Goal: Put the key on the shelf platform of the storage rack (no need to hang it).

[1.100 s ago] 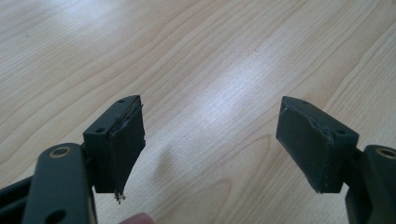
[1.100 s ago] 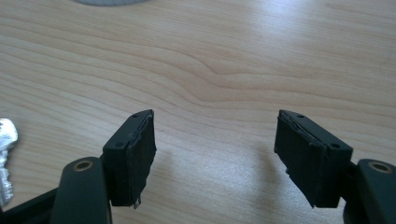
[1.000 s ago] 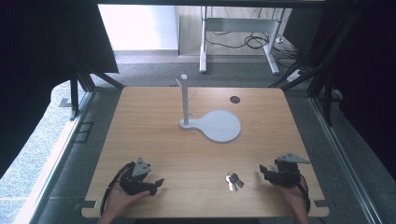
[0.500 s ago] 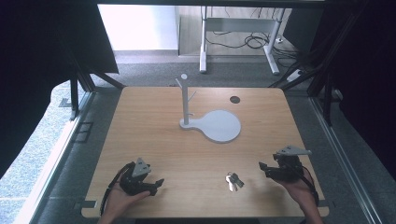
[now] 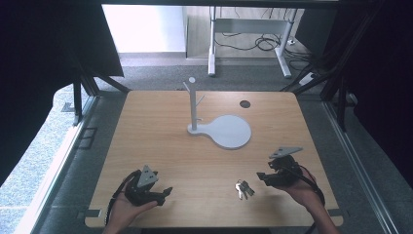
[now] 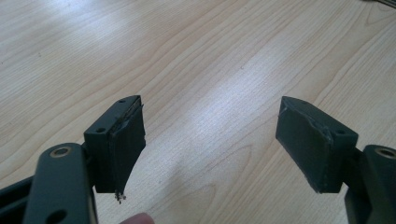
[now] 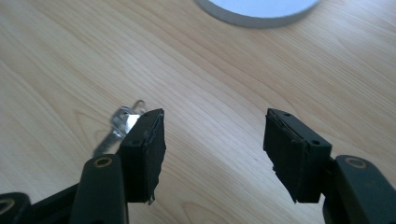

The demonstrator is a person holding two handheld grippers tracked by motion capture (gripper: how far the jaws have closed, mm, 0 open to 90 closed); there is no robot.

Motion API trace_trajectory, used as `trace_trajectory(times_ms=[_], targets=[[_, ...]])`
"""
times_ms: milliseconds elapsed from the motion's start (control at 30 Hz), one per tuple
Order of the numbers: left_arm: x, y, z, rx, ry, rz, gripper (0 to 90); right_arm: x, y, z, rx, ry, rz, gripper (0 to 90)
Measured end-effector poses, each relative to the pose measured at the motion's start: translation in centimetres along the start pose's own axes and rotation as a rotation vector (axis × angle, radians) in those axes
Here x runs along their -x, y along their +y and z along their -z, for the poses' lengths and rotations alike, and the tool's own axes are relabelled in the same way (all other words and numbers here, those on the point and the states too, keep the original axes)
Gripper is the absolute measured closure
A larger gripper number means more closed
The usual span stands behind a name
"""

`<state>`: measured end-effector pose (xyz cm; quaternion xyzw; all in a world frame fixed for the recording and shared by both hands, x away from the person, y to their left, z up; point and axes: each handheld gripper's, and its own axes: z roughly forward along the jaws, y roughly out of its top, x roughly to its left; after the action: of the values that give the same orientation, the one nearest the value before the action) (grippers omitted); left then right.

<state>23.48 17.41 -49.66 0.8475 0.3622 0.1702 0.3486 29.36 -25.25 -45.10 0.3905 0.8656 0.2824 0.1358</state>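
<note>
Right gripper (image 5: 261,176) near the tabletop's front-right corner, jaws apart with nothing between, just been closing a bit; left gripper (image 5: 166,191) by the front-left corner, jaws wide, bare wood between. High view shows the keys (image 5: 242,189) near the front edge, just left of the right gripper; right gripper view shows them (image 7: 122,124) beside its left jaw, not touching. Metal keys on a ring; pale wood-grain table (image 5: 160,141); grey stand (image 5: 221,129), round flat base, thin post.
</note>
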Motion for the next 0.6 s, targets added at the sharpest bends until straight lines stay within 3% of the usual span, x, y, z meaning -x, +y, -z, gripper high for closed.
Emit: trace_trajectory(times_ms=[233, 600], targets=[[-0.2, -0.2, -0.2, -0.006, -0.002, 0.006, 24.1, -1.1, 1.5, -1.0, -0.032, 0.025, 0.034, 39.7], [-0.1, -0.3, -0.6, -0.02, -0.01, 0.007, 24.1, -1.7, 2.8, -1.8, -0.056, 0.043, 0.055, 41.9]])
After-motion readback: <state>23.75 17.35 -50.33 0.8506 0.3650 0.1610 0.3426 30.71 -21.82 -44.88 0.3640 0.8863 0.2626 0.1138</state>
